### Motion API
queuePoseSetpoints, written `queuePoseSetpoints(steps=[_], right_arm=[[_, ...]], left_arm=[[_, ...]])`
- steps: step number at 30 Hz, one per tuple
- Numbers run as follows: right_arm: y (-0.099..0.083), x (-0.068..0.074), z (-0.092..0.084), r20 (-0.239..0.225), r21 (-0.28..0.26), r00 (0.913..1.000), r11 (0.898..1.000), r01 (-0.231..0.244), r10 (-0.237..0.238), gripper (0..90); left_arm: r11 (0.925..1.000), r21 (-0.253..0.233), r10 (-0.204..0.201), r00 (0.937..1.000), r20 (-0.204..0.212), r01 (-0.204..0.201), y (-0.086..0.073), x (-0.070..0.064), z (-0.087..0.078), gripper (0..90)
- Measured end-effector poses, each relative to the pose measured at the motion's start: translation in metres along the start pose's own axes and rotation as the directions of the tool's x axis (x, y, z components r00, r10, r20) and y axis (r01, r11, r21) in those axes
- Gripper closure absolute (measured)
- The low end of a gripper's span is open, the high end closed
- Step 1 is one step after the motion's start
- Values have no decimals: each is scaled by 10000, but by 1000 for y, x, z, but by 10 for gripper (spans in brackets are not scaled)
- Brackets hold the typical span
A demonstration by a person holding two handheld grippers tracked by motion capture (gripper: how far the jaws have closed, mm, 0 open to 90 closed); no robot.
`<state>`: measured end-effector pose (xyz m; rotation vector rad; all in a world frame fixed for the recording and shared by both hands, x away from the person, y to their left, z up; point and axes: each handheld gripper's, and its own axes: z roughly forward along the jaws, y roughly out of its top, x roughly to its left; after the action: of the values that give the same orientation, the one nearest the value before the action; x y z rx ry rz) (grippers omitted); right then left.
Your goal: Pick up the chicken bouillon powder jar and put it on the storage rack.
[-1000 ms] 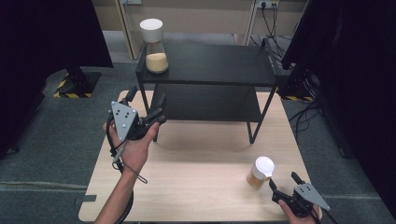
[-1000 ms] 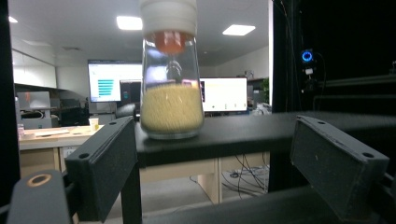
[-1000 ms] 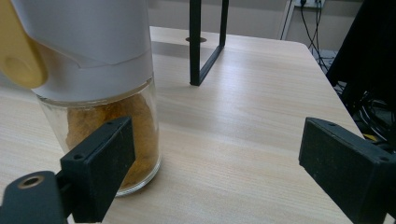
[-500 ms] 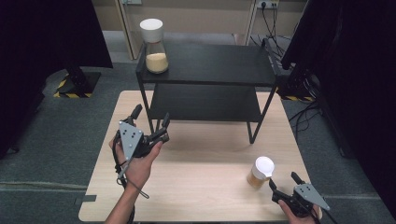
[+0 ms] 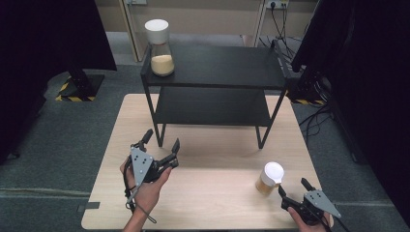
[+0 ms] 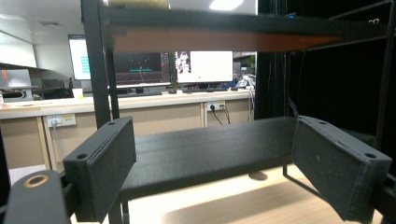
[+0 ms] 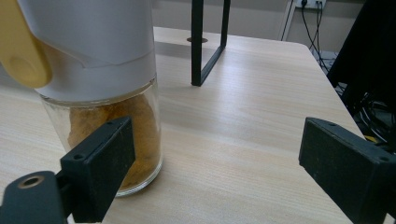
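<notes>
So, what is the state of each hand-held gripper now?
Left hand-held gripper: open, holding nothing.
Right hand-held gripper: open, beside the jar, not gripping it.

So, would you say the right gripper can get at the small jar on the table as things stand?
Probably yes. The right gripper sits just beside the small jar with its jaws open and empty, and nothing lies between them on the table. It would need to shift sideways, since the jar stands off towards one jaw.

A two-tier shelf point(image 5: 217, 67) stands at the table's point(image 5: 217, 203) far edge, one jar point(image 5: 159, 48) on its top left corner; another jar point(image 5: 269, 178) sits near-right, apparently just ahead of the right gripper point(image 5: 292, 192).
</notes>
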<state>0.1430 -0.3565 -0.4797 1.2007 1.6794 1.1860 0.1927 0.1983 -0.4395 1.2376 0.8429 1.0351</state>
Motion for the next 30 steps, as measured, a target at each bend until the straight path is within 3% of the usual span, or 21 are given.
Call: queuePoseSetpoints(steps=[17,21,30], right_arm=[[0,0,0,6,-17,10000,10000,29,-29,111],[0,0,0,1,-14,10000,10000,7,-7,111],[0,0,0,-26,-23,10000,10000,13,-13,111]], left_arm=[[9961,876,-104,9999,37,101,-41,1,-20,126],[9935,1135,-43,9999,91,33,-47,3,-22,125],[9831,1809,-265,9996,-91,277,-61,7,-25,121]])
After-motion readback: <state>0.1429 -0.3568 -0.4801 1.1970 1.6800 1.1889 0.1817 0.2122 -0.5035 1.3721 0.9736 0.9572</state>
